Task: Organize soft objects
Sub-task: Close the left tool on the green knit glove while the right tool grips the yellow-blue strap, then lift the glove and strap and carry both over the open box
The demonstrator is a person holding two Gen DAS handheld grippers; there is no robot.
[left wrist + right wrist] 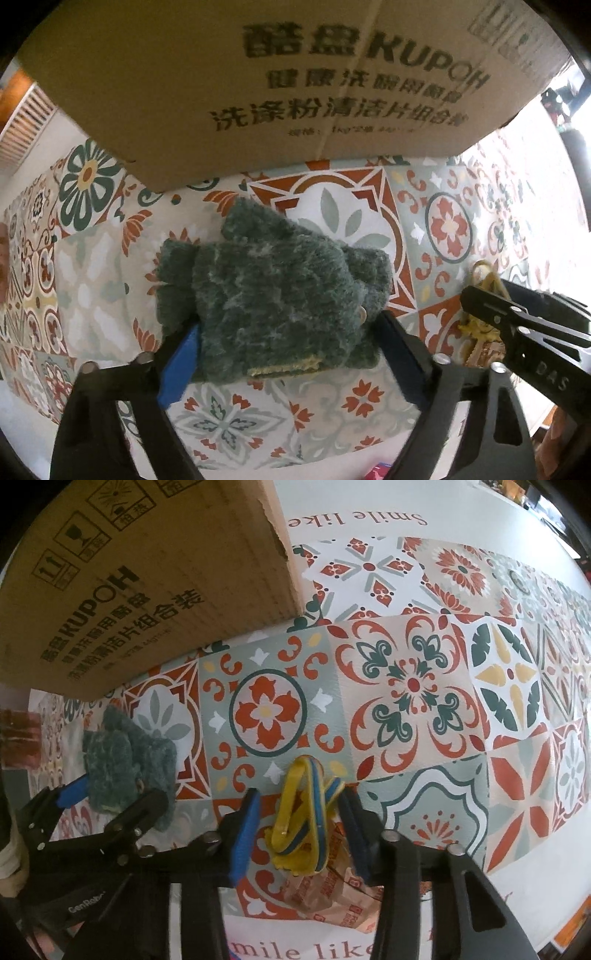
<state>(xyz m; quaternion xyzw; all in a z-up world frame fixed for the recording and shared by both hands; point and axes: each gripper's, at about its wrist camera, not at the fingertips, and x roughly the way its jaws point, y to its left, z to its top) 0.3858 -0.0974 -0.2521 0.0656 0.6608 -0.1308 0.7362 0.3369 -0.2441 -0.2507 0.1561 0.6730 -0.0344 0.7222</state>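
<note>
A fuzzy dark green knitted glove (280, 295) is clamped between the blue pads of my left gripper (291, 332), held over the patterned tablecloth; it also shows in the right wrist view (129, 764). My right gripper (295, 812) is shut on a yellow and blue stretchy band bundle (303, 812), with a brown printed paper bag (328, 886) under it. The right gripper shows at the right of the left wrist view (491, 306), close beside the left one. A cardboard box (277, 74) printed KUPOH stands just beyond the glove.
The cardboard box (129, 572) fills the upper left of the right wrist view. The tile-patterned tablecloth (424, 683) stretches to the right. A reddish-brown object (18, 734) sits at the far left edge.
</note>
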